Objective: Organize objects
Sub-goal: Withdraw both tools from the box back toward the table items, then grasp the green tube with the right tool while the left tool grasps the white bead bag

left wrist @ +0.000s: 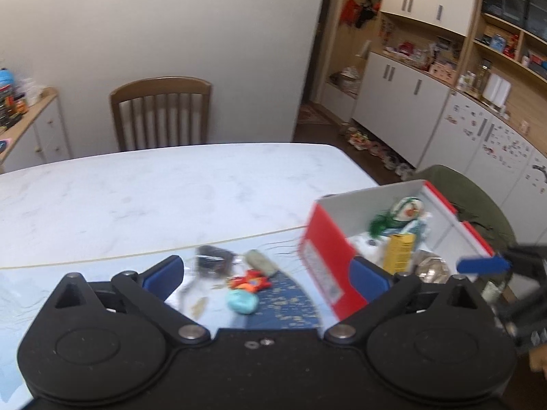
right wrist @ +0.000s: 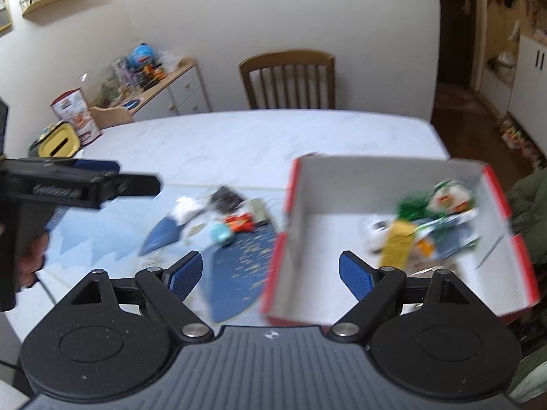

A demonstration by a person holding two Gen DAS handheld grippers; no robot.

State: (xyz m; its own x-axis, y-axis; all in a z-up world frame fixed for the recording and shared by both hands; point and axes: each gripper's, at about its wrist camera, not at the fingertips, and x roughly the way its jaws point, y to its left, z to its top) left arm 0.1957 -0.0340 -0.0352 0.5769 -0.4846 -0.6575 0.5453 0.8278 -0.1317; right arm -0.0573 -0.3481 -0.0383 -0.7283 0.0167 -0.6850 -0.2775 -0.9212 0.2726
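Note:
A red cardboard box [right wrist: 393,177] with a white inside stands at the table's right edge. It holds a snowman ornament [left wrist: 407,210], a yellow carton [right wrist: 398,246] and other blurred items. Left of the box, on a blue patterned mat [right wrist: 239,266], lie a turquoise lump [left wrist: 242,301], an orange-red toy [left wrist: 251,280], a grey-green oblong piece [left wrist: 263,261] and a dark object [left wrist: 213,256]. My left gripper [left wrist: 266,276] hovers open over these small items, holding nothing. My right gripper [right wrist: 270,276] is open above the box's near left wall, also holding nothing.
A wooden chair [right wrist: 287,82] stands at the table's far side. A yellow-lidded container [right wrist: 59,143] and a red-white canister [right wrist: 77,112] sit at the far left corner. An olive jacket [left wrist: 478,212] hangs right of the box. Cabinets [left wrist: 410,95] line the right wall.

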